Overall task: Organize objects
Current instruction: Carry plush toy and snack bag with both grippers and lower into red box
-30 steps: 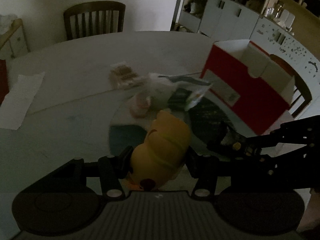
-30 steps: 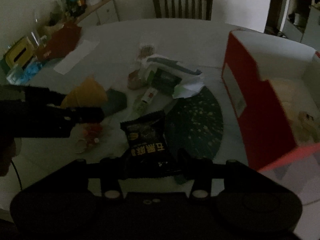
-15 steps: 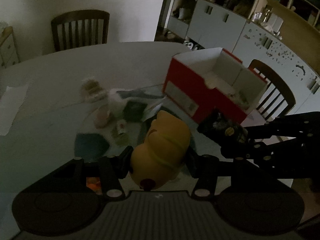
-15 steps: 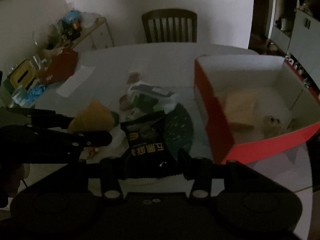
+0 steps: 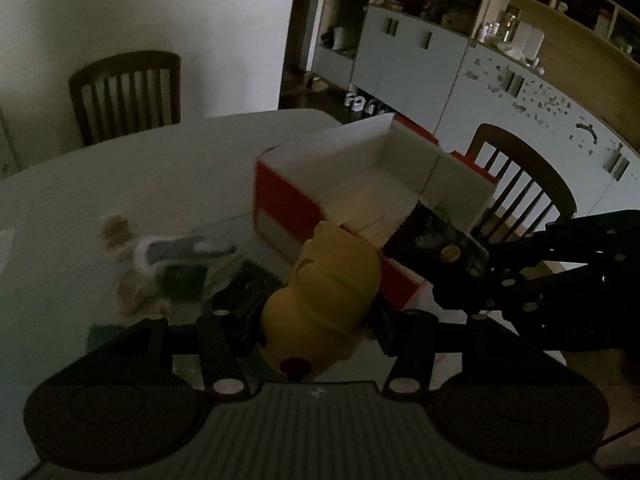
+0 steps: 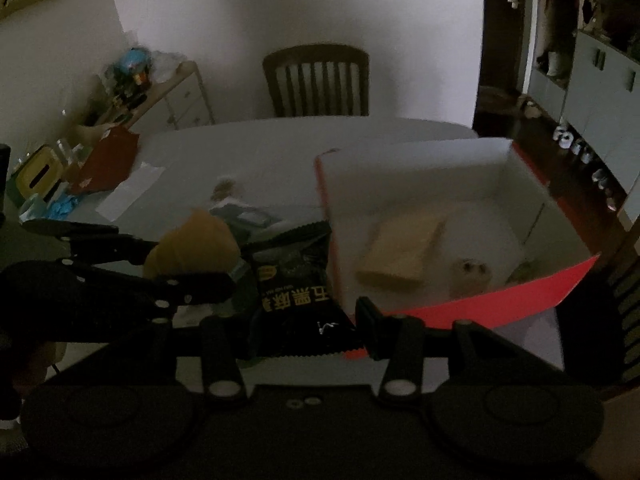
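My left gripper (image 5: 320, 316) pinches the yellow toy (image 5: 324, 300) at frame centre; my right gripper (image 6: 304, 320) pinches the black snack packet (image 6: 296, 292), red box (image 6: 480, 308) at right.

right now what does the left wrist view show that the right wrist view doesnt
Only the left wrist view shows the second chair behind the box and the long cabinet run.
Only the right wrist view shows the box contents: a tan packet and a small round item, plus the cluttered side cabinet.
Both show the red box, yellow toy, black snack bag and table.
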Tool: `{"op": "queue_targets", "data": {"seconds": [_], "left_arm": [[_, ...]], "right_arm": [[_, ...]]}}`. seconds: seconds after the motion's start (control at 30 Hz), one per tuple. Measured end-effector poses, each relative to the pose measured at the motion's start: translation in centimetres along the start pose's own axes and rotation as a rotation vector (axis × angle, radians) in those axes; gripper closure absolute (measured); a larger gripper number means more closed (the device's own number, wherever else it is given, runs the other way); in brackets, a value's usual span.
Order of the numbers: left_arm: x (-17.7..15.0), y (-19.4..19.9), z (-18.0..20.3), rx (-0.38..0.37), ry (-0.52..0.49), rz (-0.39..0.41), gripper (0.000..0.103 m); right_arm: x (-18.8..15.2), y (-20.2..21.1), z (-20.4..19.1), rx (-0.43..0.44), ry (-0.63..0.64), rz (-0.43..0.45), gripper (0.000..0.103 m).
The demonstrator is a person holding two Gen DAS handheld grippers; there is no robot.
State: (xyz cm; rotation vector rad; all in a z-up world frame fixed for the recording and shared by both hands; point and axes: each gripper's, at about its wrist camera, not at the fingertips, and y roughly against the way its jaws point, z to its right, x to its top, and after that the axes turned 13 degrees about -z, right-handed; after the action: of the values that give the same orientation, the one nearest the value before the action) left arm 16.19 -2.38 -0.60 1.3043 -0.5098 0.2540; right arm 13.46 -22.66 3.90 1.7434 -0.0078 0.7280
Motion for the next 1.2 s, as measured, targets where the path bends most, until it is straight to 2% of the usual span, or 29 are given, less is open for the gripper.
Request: {"op": "queue_targets", "data": {"seconds": [0.33,0.57,0.9,1.2], "left_arm": [[4.7,-2.7,5.3,0.009,-0.065,0.004,0.049],[8.0,-5.2,7.8,0.025,-0.088,-0.009,0.049],[11.4,-10.9,9.6,0.103,-0.123,-0.087,0.049],[12.7,-15.7,9.4,0.171,-0.144,-0.179,0.049]], "right_arm": [[1.6,0.4,6.7,-0.045,-0.015,0.04,0.056],[3.1,-0.7,10.7,-0.08,-0.014,0.036,0.056],[5.2,-4.1,13.9,-0.127,0.004,-0.03,0.056],[6.7,-8.7,15.7,-0.147,0.027,-0.13,0.056]]}}
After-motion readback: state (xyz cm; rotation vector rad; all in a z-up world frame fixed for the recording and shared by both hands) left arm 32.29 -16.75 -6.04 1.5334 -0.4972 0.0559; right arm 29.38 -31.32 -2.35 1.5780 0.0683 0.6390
